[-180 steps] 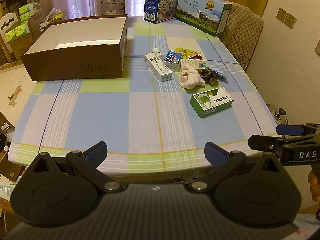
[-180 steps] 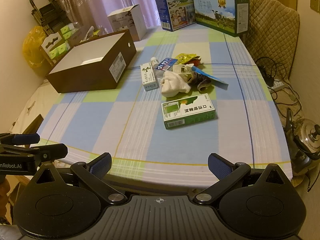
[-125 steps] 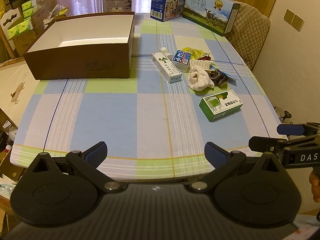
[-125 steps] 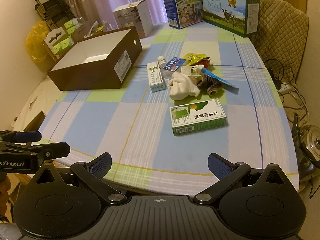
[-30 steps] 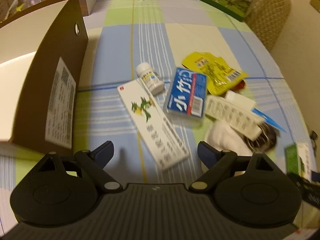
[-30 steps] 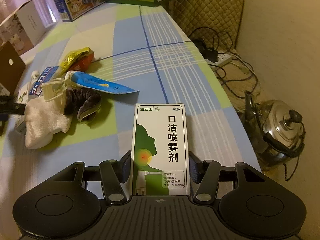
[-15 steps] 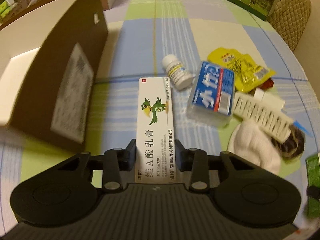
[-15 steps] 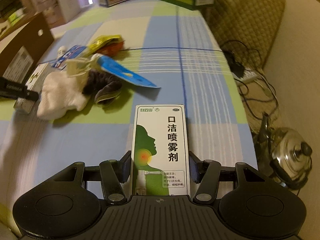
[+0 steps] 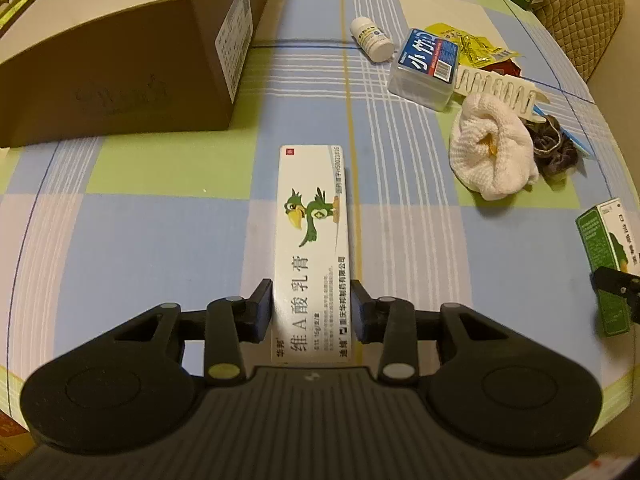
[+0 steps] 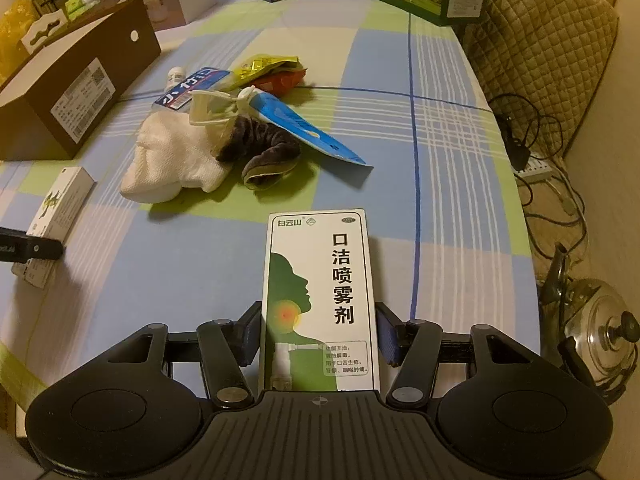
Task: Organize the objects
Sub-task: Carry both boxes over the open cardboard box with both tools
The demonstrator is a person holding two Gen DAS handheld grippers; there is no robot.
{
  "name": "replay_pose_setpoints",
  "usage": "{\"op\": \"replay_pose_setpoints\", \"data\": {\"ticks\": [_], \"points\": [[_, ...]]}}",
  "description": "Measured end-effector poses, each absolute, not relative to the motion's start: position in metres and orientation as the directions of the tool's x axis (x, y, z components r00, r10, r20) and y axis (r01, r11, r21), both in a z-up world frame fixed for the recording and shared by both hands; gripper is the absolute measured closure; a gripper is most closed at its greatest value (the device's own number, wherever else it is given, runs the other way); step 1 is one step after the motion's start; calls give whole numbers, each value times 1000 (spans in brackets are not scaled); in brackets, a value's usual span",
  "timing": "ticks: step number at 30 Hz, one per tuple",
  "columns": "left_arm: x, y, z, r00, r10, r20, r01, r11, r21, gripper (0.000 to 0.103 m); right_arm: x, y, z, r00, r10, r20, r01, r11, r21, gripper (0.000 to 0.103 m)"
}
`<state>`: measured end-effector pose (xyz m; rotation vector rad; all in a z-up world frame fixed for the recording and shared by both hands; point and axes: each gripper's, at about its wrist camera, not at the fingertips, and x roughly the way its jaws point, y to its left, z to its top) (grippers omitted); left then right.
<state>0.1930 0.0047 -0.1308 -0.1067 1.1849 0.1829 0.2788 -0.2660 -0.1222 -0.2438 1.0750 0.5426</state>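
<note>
Ointment box [image 9: 312,248] lifted, long axis along left gripper [image 9: 311,312].

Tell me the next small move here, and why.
Probably carry the white ointment box over to the open brown box: the left tongs grip it, the right tongs grip the green spray box, and neither is stowed yet.

A checked blue-and-green tablecloth [image 10: 440,168] covers the table, beside a quilted chair [image 10: 532,40] and a cream wall [image 10: 608,152].
</note>
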Motion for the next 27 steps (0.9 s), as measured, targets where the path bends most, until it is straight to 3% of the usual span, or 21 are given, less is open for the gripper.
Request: {"op": "replay_pose_setpoints", "data": {"ticks": [4,8,13,27], "points": [[206,4,-131,380,106,-919,-189,981,35,56,282,-265,-122,369,302,-879,-525,848,71,50],[217,2,-132,386,110,-916,-170,984,46,55,282,-261,-123,381,291,-878,-521,852,56,50],[216,-1,-131,399,90,-912,-132,990,40,69,276,-259,-122,389,279,-878,-496,867,56,50],[190,39,-99,450,-15,-893,-35,999,-34,70,244,-185,-76,329,435,-838,-489,838,243,50]]}}
